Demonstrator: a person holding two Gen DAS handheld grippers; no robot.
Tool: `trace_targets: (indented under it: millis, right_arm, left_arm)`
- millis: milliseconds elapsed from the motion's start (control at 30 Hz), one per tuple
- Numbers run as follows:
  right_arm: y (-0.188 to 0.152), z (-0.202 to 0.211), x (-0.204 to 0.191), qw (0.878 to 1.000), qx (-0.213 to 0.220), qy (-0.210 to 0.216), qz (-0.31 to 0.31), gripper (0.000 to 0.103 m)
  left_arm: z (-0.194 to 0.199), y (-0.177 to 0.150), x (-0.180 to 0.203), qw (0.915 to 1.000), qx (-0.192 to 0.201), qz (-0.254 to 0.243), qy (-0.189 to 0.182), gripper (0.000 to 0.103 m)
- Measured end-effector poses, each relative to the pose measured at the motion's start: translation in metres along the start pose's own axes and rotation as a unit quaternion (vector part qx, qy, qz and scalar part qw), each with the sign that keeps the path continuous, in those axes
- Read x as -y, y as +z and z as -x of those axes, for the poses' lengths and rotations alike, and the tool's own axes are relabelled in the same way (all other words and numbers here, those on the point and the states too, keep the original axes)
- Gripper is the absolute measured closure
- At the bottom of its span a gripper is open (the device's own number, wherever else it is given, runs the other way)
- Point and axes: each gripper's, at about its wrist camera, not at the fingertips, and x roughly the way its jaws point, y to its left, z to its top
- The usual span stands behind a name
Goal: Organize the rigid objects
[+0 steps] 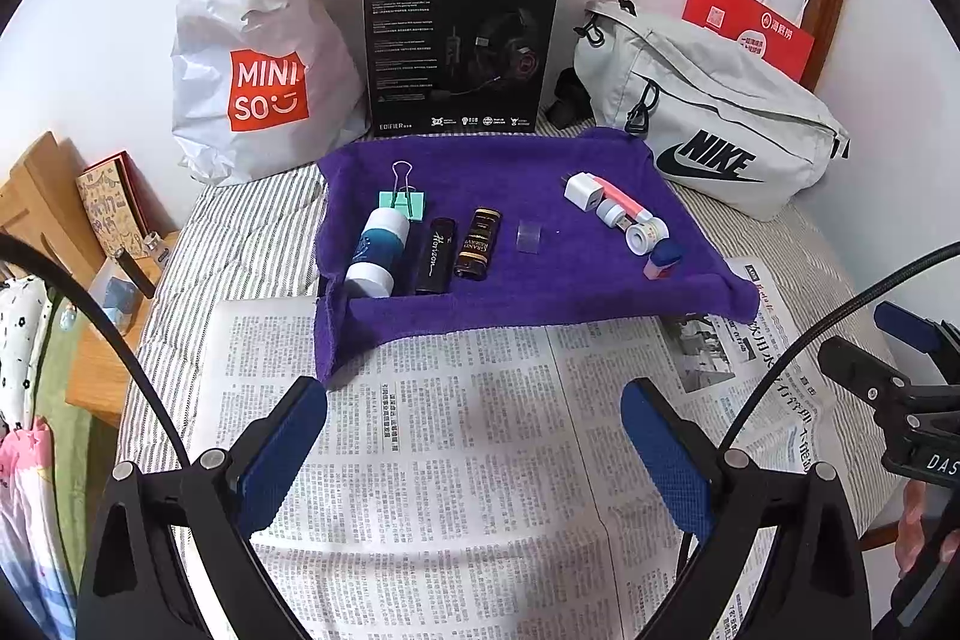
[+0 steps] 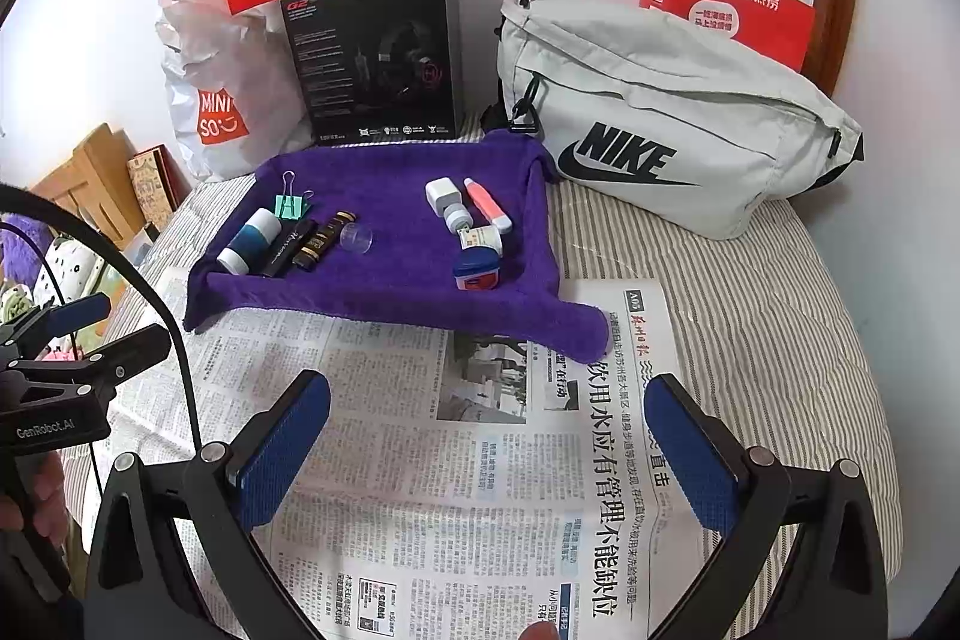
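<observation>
Both grippers, left and right, hover with jaws released and empty over a newspaper spread on a striped bed. Beyond it lies a purple towel. On the towel's left side, side by side: a binder clip, a blue-and-white tube, a black case, a brown bottle and a clear plastic piece. On its right: a white charger, a pink pen, a small jar. Behind stand a headset box and a grey bag.
</observation>
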Motion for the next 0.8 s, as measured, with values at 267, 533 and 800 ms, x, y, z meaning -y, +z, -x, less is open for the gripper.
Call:
trace_targets:
  millis: [267, 533, 800]
  right_arm:
    - [-0.0008, -0.0004, 0.0002, 1.0, -0.002, -0.001, -0.001, 0.0]
    - [-0.0016, -0.001, -0.0005, 1.0, -0.003, -0.001, 0.001, 0.0]
    - [-0.0037, -0.0037, -0.0014, 1.0, -0.006, -0.001, 0.004, 0.0]
  left_arm:
    - [0.0006, 0.0002, 0.0002, 1.0, 0.001, -0.002, 0.001, 0.004]
    - [0.0016, 0.0003, -0.0006, 1.0, 0.002, 0.0, 0.003, 0.004]
    - [0.0024, 0.0, 0.0, 1.0, 0.005, -0.003, 0.002, 0.0]
